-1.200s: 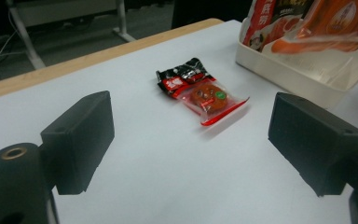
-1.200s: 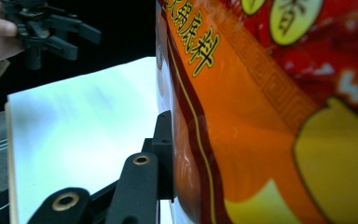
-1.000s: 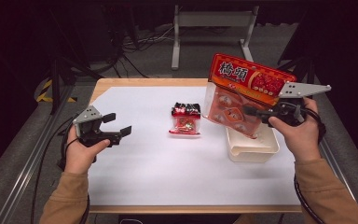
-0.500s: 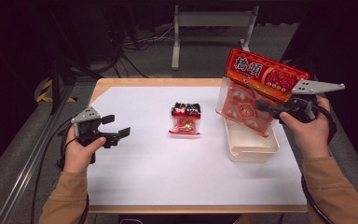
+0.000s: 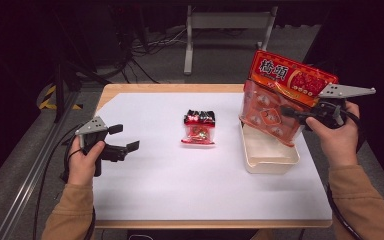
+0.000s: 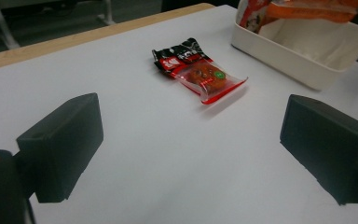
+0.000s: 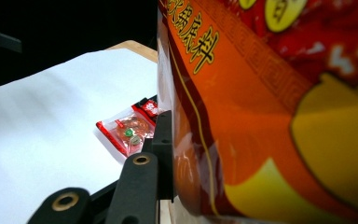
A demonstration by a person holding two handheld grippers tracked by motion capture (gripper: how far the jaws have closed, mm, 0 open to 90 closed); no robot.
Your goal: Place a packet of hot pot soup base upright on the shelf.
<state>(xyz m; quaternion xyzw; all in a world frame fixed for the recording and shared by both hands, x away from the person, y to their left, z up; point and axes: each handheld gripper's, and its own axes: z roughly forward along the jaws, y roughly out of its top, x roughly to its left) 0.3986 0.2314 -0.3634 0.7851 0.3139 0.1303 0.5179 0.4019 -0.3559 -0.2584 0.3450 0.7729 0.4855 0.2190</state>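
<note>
My right gripper (image 5: 286,113) is shut on a large red-orange snack bag (image 5: 285,95), held tilted above the far end of a white tray (image 5: 270,162). In the right gripper view the bag (image 7: 270,107) covers the right side, with one black finger (image 7: 163,135) pressed against it. A small red-and-black packet (image 5: 198,127) lies flat mid-table. My left gripper (image 5: 124,137) hovers low at the table's left, open; its jaws have just been opening, and nothing sits between them. The packet (image 6: 198,70) lies ahead of the left gripper (image 6: 191,154).
A white sheet (image 5: 180,185) covers the table, with a wooden edge (image 5: 170,88) at the far side. Beyond the table stand a metal frame (image 5: 190,40) and floor cables (image 5: 145,47). The tray (image 6: 284,65) holds only a paper liner.
My right gripper has carried the big bag to the right and a little farther back over the tray. The left hand has stayed in place.
</note>
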